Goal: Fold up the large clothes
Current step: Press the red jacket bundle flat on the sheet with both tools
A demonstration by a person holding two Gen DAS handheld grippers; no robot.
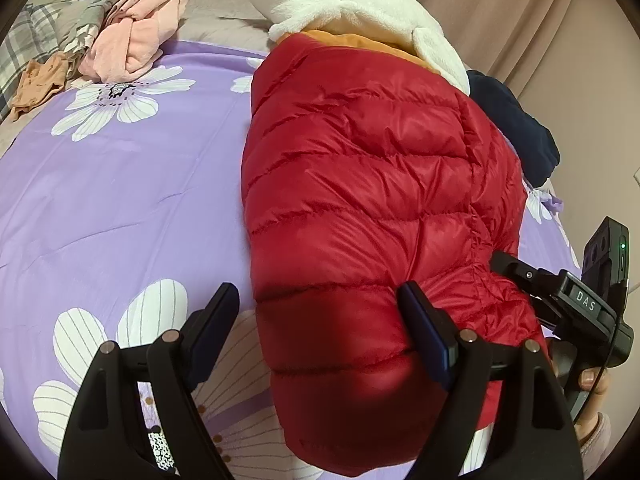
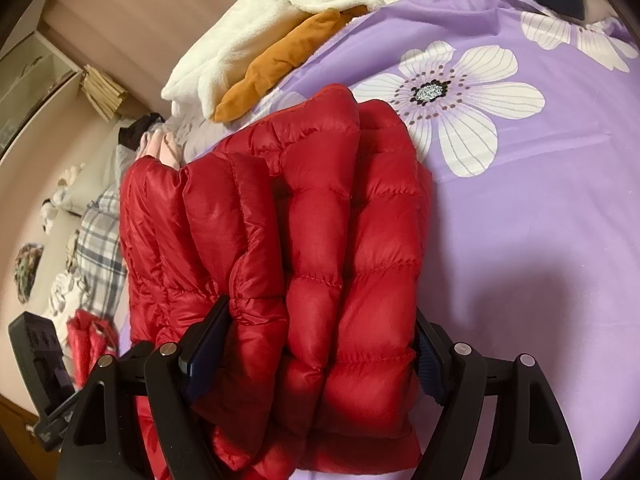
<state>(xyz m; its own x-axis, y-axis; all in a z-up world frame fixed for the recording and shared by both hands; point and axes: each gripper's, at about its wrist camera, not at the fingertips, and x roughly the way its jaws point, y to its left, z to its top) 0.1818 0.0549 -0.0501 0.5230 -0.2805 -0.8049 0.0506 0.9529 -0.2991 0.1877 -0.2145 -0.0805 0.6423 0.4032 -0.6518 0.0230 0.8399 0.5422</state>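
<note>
A red quilted puffer jacket lies folded on the purple flowered bedsheet. My left gripper is open over the jacket's near end, its right finger resting on the fabric and its left finger over the sheet. My right gripper has its jaws wide apart with a thick fold of the red jacket bunched between them, both fingers pressing the fabric. The right gripper also shows in the left wrist view at the jacket's right edge.
A white fleece garment and an orange one lie at the jacket's far end. A navy garment lies at the right. Pink clothes and plaid fabric are piled at the far left. Curtains hang behind the bed.
</note>
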